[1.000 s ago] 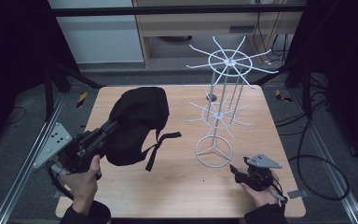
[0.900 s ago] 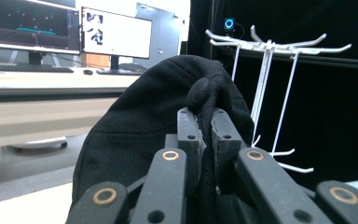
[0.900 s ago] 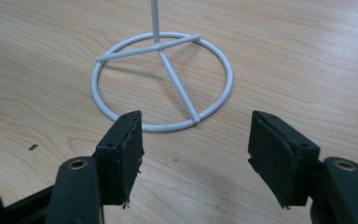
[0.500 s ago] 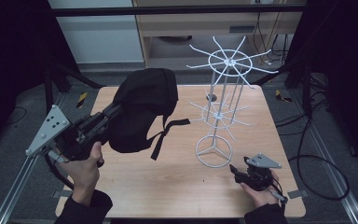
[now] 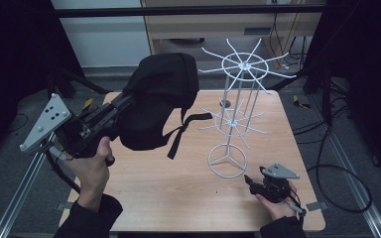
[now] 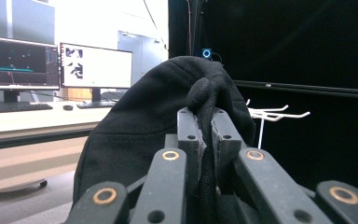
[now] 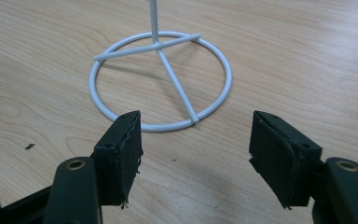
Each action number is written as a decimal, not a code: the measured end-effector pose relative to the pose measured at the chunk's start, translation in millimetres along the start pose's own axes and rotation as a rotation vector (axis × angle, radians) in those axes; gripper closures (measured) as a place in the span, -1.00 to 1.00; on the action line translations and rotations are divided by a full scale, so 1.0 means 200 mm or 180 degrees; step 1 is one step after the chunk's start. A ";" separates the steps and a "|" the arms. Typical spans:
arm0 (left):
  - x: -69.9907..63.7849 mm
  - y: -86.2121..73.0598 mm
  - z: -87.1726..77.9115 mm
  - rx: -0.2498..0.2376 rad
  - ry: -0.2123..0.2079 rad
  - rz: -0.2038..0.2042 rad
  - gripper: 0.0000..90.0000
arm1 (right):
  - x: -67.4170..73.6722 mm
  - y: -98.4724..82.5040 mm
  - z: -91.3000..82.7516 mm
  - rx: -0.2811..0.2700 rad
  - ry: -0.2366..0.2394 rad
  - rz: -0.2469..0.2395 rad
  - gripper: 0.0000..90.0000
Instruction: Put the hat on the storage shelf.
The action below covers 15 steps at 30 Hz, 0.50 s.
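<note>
bag [image 5: 161, 101] is held clear of the table [image 5: 178, 188] beside the wire rack [image 5: 235, 106], likely for hooking | left gripper [image 6: 205, 135] is clamped on its strap, so it hangs free | right gripper [image 7: 193, 149] is kept wide, empty, near the rack's base ring

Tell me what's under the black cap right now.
The black cap hangs in the air, clamped by the left gripper. Beneath it lies bare wooden table, and its strap dangles down. The cap covers part of the tabletop behind it, so anything there is hidden.
</note>
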<state>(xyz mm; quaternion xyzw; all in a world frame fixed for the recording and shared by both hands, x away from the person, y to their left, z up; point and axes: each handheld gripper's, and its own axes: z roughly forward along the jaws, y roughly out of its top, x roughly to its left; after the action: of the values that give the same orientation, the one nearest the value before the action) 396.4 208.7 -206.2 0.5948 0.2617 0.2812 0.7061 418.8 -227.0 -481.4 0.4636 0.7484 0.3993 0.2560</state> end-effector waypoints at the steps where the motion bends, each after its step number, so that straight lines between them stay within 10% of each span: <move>1: -0.01 0.01 0.01 0.0000 -0.0015 0.0005 0.87 | 0.00 0.00 0.00 0.0001 0.0001 0.0002 -0.23; 15: -0.06 -0.01 0.21 0.0126 -0.0229 -0.0022 0.87 | 0.00 0.00 0.00 -0.0002 -0.0003 -0.0019 -0.24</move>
<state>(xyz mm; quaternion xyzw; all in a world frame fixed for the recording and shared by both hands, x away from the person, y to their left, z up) 418.5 170.9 -201.9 0.6175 0.2437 0.2520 0.7042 419.5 -227.1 -482.2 0.4615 0.7495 0.3986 0.2576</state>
